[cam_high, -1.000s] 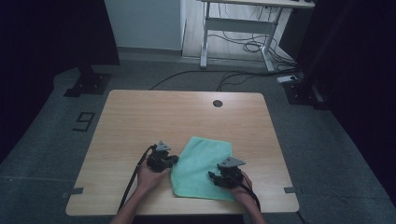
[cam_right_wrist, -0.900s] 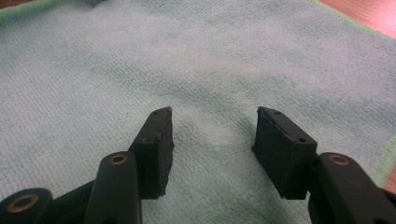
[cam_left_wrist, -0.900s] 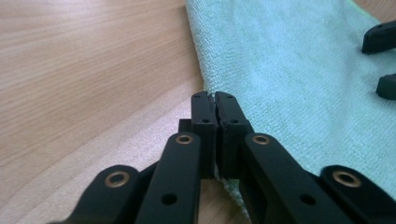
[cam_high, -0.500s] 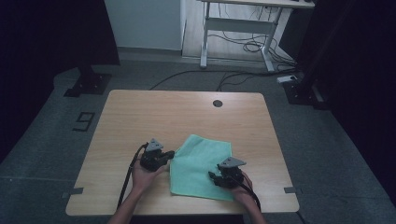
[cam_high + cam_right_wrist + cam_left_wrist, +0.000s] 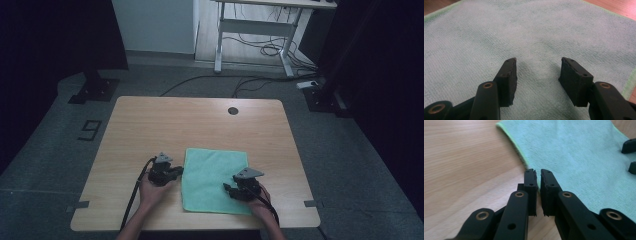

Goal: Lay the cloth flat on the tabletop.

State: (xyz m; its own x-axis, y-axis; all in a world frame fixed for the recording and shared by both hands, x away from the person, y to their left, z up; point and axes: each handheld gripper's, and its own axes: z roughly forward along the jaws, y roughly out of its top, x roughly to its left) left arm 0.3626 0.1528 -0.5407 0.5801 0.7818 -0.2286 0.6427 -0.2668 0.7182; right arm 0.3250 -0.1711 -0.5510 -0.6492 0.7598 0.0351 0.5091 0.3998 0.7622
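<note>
A mint-green cloth point(image 5: 215, 180) lies flat on the wooden table point(image 5: 200, 120), near its front edge. My left gripper point(image 5: 179, 171) rests at the cloth's left edge. In the left gripper view its jaws point(image 5: 538, 173) have just been opening and stand a narrow slit apart, right at the hem of the cloth point(image 5: 579, 157), with nothing pinched between them. My right gripper point(image 5: 227, 189) sits low over the cloth's front right part. In the right gripper view it point(image 5: 537, 61) is open, with the cloth point(image 5: 529, 32) flat beneath and nothing held.
The right gripper's two jaw tips point(image 5: 630, 155) peek in at the right edge of the left gripper view. A round cable hole point(image 5: 233, 110) sits near the table's far edge. Beyond the table stand a desk frame point(image 5: 255, 30) and floor cables point(image 5: 260, 80).
The left gripper drew the cloth's left edge leftward, and the skewed cloth now lies flat and squarer. The right gripper stayed put.
</note>
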